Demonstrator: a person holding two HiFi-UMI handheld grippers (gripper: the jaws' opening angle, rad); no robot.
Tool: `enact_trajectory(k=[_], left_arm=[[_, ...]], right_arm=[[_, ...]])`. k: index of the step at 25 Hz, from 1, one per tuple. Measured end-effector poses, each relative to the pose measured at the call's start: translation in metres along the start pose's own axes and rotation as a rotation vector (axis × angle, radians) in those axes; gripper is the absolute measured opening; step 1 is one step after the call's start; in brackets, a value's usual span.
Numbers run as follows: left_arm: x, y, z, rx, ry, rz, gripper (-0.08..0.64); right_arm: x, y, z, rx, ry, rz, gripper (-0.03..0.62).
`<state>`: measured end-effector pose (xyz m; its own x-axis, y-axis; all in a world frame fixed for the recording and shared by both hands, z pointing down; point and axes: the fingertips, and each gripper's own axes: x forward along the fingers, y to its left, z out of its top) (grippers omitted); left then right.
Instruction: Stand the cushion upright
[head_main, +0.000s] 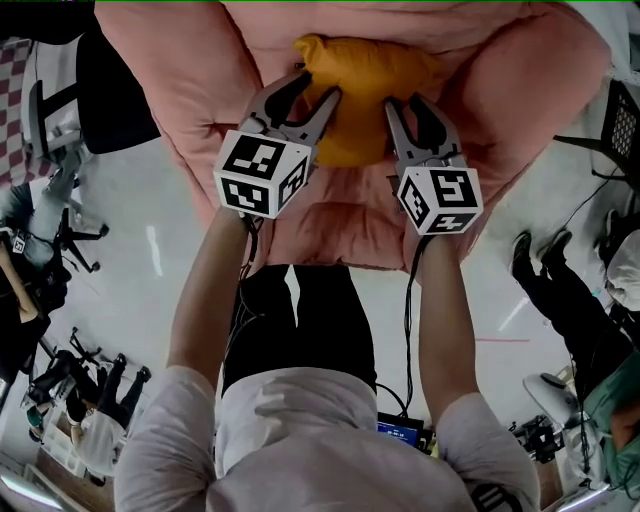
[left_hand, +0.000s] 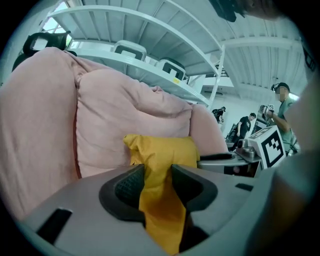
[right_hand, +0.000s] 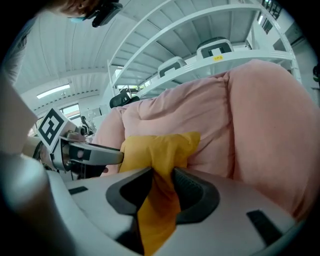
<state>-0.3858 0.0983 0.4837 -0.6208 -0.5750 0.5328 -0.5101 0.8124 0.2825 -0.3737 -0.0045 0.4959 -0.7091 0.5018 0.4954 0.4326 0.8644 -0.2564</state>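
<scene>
**Slump or drag on letting go**

Yellow cushion (head_main: 365, 95): up on the seat of the pink armchair (head_main: 190, 90), leaning on the backrest, top corners raised in both gripper views. Close to upright already by the look of it, but propped rather than self-standing, and too soft to keep a shape.

Held at the near edge from both sides. Left gripper (head_main: 318, 86): clamped on a fold of yellow cloth, a pad pressing on either face. Right gripper (head_main: 404, 103): likewise closed on a thinner pinch of the same cloth. Probably only the cover caught, not the stuffing, so little real control over the body.

Likely failures, as a judgement:
- Pulling back with cloth still snagged on the pads: bottom edge dragged forward, top tipped off the backrest.
- Freeing one side ahead of the other: a twist, then a slewed lean.
- Letting go with the base too far forward on the yielding seat: a fold at the middle, or a slide down flat.
- Pressing hard into the padding to settle it: spring-back and a forward flop.

Further out, white shelves (left_hand: 150, 60) behind the armchair and people (head_main: 570, 320) standing about on the floor (head_main: 130, 230), all well apart. No part in the risk.
</scene>
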Motion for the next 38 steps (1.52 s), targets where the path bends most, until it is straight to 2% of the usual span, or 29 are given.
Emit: enact_trajectory(k=[3,6,10,14,18,24,27,32,38], left_arm=[[-0.001,0.000,0.001,-0.028,0.015,0.041,0.173],[-0.004,0.005,0.001,-0.069,0.033,0.083,0.214],[-0.020,-0.005,0.000,-0.113,0.029,0.100,0.216],[-0.037,-0.025,0.002,-0.132,-0.003,0.133,0.216],[-0.071,-0.013,0.008,-0.122,-0.036,0.168,0.215],[-0.120,-0.047,0.013,-0.035,-0.075,0.165,0.215],[-0.150,-0.070,0.018,-0.015,-0.113,0.170,0.199],[-0.199,-0.095,0.019,0.035,-0.153,0.229,0.057],[-0.248,-0.135,0.022,0.080,-0.205,0.250,0.034]], right_arm=[[-0.002,-0.010,-0.001,0.060,0.018,-0.021,0.180],[-0.003,-0.019,0.000,0.070,0.036,-0.049,0.232],[-0.020,-0.023,0.002,0.059,0.063,-0.062,0.238],[-0.055,-0.037,0.013,0.061,0.002,-0.105,0.238],[-0.065,-0.006,0.034,0.023,-0.039,-0.114,0.236],[-0.104,0.061,0.060,-0.063,-0.115,-0.088,0.233],[-0.129,0.093,0.071,-0.121,-0.143,-0.093,0.195],[-0.173,0.136,0.074,-0.145,-0.196,-0.120,0.103],[-0.233,0.171,0.073,-0.158,-0.234,-0.141,0.029]])
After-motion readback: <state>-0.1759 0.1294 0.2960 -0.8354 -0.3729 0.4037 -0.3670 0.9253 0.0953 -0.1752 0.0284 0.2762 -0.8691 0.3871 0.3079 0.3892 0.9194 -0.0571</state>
